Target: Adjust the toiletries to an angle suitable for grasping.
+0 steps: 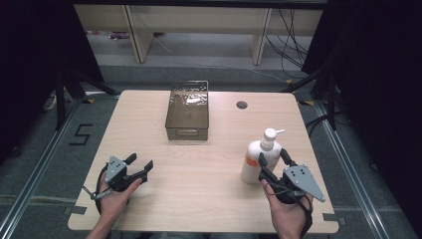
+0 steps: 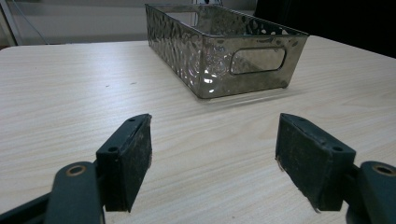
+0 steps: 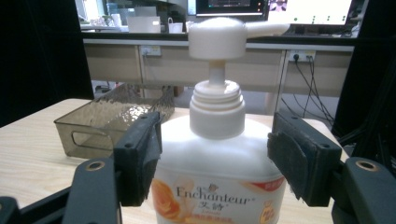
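A white pump bottle (image 1: pixel 255 158) with an orange flower label stands upright on the wooden table (image 1: pixel 199 172) at the right. My right gripper (image 1: pixel 273 155) is just behind it, open. In the right gripper view the jaws stand either side of the bottle (image 3: pixel 217 163) at its shoulder, and I see no pad pressing on it. A smoky clear plastic bin (image 1: pixel 186 133) sits at the table's far middle. My left gripper (image 1: pixel 140 160) rests open at the near left, nothing between its jaws; in its own view the gripper (image 2: pixel 215 135) faces the bin (image 2: pixel 257 60).
A round cable hole (image 1: pixel 242 104) is in the tabletop right of the bin. The bin (image 3: pixel 93 133) lies left of the bottle in the right gripper view. Black curtains and stand legs flank the table; desks and cables stand beyond its far edge.
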Demonstrator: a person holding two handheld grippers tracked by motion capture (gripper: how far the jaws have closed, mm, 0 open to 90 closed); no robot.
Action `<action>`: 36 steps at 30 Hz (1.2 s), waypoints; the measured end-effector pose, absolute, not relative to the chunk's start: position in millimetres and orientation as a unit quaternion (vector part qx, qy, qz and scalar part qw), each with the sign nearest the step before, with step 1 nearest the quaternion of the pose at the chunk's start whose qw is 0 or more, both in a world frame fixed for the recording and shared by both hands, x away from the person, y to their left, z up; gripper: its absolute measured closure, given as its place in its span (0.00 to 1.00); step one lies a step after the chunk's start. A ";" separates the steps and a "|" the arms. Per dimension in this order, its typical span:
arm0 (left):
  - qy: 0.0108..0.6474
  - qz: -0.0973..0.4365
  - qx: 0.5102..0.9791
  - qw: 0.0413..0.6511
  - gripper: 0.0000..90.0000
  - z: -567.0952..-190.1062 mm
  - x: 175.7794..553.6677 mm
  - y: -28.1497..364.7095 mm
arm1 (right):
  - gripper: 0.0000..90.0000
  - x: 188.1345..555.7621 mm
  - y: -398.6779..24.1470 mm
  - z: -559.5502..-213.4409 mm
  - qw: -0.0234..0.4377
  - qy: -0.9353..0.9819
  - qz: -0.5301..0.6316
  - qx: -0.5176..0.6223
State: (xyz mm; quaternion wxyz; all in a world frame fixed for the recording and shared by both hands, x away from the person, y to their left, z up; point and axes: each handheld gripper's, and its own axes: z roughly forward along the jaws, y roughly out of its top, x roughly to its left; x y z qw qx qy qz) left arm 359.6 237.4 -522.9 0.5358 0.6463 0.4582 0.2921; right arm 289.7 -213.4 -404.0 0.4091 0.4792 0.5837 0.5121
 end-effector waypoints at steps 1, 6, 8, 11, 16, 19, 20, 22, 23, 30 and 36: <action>0.456 0.293 0.647 0.535 0.30 -522.9 359.7 237.3 | 0.39 290.5 -214.5 -403.2 0.414 0.584 0.514 0.472; 0.457 0.294 0.646 0.536 0.30 -522.9 359.4 237.1 | 0.39 288.8 -213.5 -402.1 0.406 0.576 0.516 0.487; 0.456 0.295 0.647 0.535 0.30 -522.9 359.3 237.1 | 0.39 288.5 -213.8 -401.8 0.408 0.577 0.515 0.484; 0.457 0.295 0.648 0.533 0.30 -522.7 359.0 236.7 | 0.39 288.5 -214.0 -401.7 0.407 0.579 0.516 0.482; 0.457 0.295 0.648 0.533 0.30 -522.7 359.3 237.0 | 0.47 289.0 -215.7 -401.7 0.419 0.583 0.515 0.469; 0.456 0.295 0.646 0.536 0.30 -522.9 359.2 237.1 | 0.89 275.7 -212.5 -405.4 0.386 0.594 0.510 0.488; 0.456 0.295 0.646 0.536 0.30 -523.0 359.3 237.0 | 0.97 275.2 -211.0 -409.2 0.387 0.608 0.504 0.475; 0.457 0.296 0.647 0.534 0.30 -522.8 359.1 236.8 | 1.00 275.1 -206.8 -416.6 0.366 0.624 0.495 0.481; 0.455 0.296 0.647 0.535 0.30 -522.9 358.9 236.7 | 1.00 276.0 -205.0 -419.5 0.353 0.632 0.488 0.488; 0.457 0.294 0.647 0.536 0.30 -522.8 358.9 237.1 | 1.00 287.1 -192.2 -427.3 0.340 0.652 0.476 0.482; 0.456 0.293 0.646 0.537 0.30 -522.9 358.7 237.3 | 1.00 299.6 -184.5 -430.1 0.348 0.651 0.475 0.480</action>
